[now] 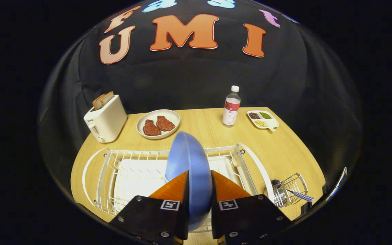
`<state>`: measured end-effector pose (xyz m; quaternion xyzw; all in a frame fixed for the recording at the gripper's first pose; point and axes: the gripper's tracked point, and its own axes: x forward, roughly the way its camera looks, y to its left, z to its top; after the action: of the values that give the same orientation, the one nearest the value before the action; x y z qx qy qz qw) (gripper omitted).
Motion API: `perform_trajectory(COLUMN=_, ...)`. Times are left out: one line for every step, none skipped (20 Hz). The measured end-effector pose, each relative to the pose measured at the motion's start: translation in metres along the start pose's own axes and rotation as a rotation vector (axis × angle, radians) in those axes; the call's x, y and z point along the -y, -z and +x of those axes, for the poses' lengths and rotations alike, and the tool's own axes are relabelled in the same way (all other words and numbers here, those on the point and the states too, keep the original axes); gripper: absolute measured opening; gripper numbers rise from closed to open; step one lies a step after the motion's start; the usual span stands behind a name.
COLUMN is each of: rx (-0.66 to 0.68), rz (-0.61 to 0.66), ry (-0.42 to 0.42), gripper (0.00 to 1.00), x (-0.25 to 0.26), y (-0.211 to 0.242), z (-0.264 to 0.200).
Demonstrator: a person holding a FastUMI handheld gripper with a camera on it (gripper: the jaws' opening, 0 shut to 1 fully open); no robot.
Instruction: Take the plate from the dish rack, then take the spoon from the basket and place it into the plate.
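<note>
Gripper clamped on the blue plate
Your fingers pinch its edge upright over the dish rack; spoon in the basket to their right

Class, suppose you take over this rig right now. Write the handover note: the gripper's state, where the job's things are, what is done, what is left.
Gripper: shut on the round blue plate, held on edge between both fingers.
Plate: above the white wire dish rack; whether it is fully clear of the rack's slots cannot be told.
Spoon with the blue checked handle: in the small wire basket, beside the rack.
Done: plate gripped.
Left: set the plate on the wooden table, take the spoon from the basket, put it into the plate.
</note>
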<state>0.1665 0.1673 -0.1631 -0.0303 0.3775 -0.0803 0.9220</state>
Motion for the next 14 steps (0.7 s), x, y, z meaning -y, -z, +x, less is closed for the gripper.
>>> perform_trajectory(rx=0.007, rz=0.004, ry=0.007, gripper=0.25, x=-0.001, y=-0.004, z=0.0)
perform_trajectory(rx=0.016, rz=0.0, ry=0.018, gripper=0.22, x=0.0, y=-0.007, z=-0.004)
perform_trajectory(rx=0.027, rz=-0.012, ry=0.028, gripper=0.22, x=0.0, y=-0.01, z=-0.006)
perform_trajectory(rx=0.04, rz=-0.027, ry=0.036, gripper=0.22, x=-0.001, y=-0.016, z=-0.009)
perform_trajectory(rx=0.056, rz=-0.044, ry=0.048, gripper=0.22, x=-0.001, y=-0.02, z=-0.01)
perform_trajectory(rx=0.068, rz=-0.064, ry=0.057, gripper=0.22, x=-0.002, y=-0.023, z=-0.012)
perform_trajectory(rx=0.08, rz=-0.082, ry=0.067, gripper=0.22, x=-0.003, y=-0.026, z=-0.014)
perform_trajectory(rx=0.093, rz=-0.097, ry=0.075, gripper=0.22, x=-0.003, y=-0.029, z=-0.015)
perform_trajectory(rx=0.106, rz=-0.109, ry=0.083, gripper=0.22, x=-0.004, y=-0.032, z=-0.016)
perform_trajectory(rx=0.115, rz=-0.12, ry=0.089, gripper=0.22, x=-0.004, y=-0.034, z=-0.017)
perform_trajectory(rx=0.125, rz=-0.125, ry=0.096, gripper=0.22, x=-0.003, y=-0.036, z=-0.018)
perform_trajectory(rx=0.139, rz=-0.126, ry=0.096, gripper=0.22, x=-0.001, y=-0.04, z=-0.021)
perform_trajectory(rx=0.149, rz=-0.111, ry=0.084, gripper=0.22, x=-0.002, y=-0.043, z=-0.023)
perform_trajectory(rx=0.15, rz=-0.086, ry=0.059, gripper=0.22, x=-0.004, y=-0.044, z=-0.027)
